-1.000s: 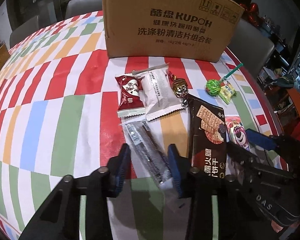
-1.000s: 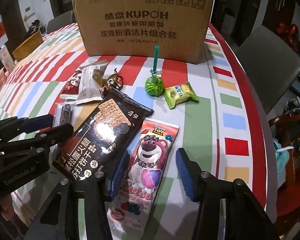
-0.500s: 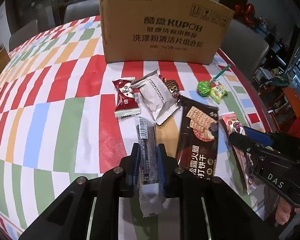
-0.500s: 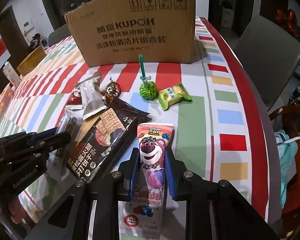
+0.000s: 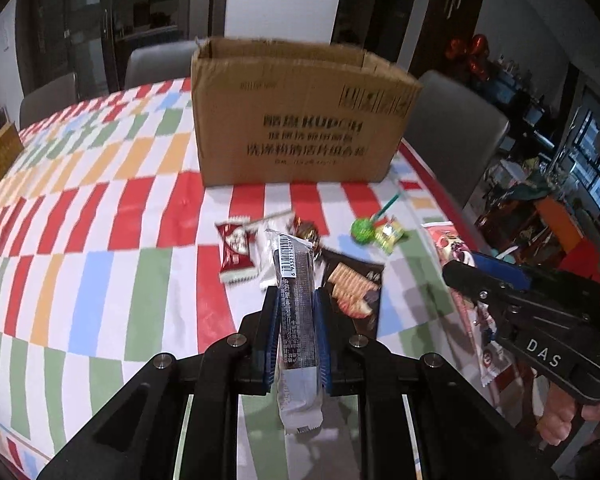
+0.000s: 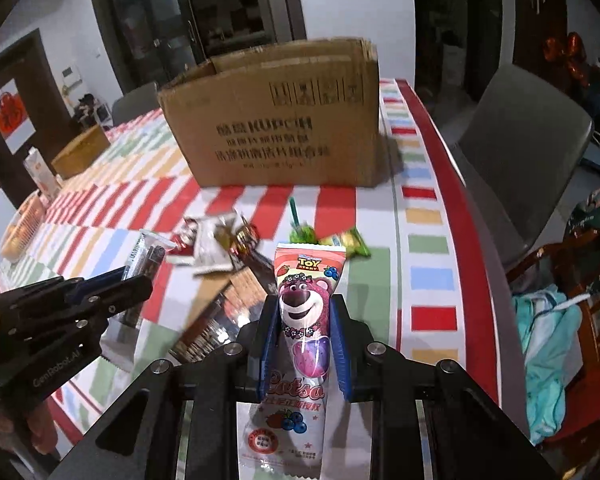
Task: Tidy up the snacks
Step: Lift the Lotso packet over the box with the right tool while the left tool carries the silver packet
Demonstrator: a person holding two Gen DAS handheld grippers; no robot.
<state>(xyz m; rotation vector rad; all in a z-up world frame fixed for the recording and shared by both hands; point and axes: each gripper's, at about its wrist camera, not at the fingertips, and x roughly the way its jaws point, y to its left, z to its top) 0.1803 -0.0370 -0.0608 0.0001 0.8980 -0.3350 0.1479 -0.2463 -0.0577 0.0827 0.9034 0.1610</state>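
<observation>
Left gripper [image 5: 296, 332]: blue-padded fingers [image 5: 271, 336] clamped on a dark biscuit bar [image 5: 296, 300] in a clear wrapper, held upright off the surface, barcode end up. Barcode digits too small to read fully.

Right gripper [image 6: 303, 344]: fingers [image 6: 270, 340] pressed on both sides of a pink pouch [image 6: 306, 320], also lifted clear. Print on the pouch: "TOY STORY" badge at top, pink bear face, "Lotsa" in script lower down, strawberry and blueberry pictures, a red round seal near the bottom edge. In the left wrist view the right gripper's black body carries the letters "DAS"; in the right wrist view the left gripper's body reads "GenRobot.AI".

Left lying on the surface [image 5: 100, 240], a cloth of red, green, blue and orange blocks: a dark cracker packet [image 5: 352, 292] just beyond the left fingers, a small red packet [image 5: 236, 252], a white packet [image 6: 210, 246] beside it, a gold-and-red wrapped sweet [image 5: 306, 230], a green lollipop [image 5: 362, 230] with a green stick, and a yellow-green sachet [image 5: 390, 234] touching the lollipop. Their lettering is blurred.

Behind the snacks: an open cardboard box [image 5: 300, 120], standing upright, printed "KUPOH" with Chinese lines beneath and handling symbols at upper right. Grey chairs [image 6: 520, 152] ring the far edge. A bare hand [image 5: 560, 424] grips the right gripper's handle.
</observation>
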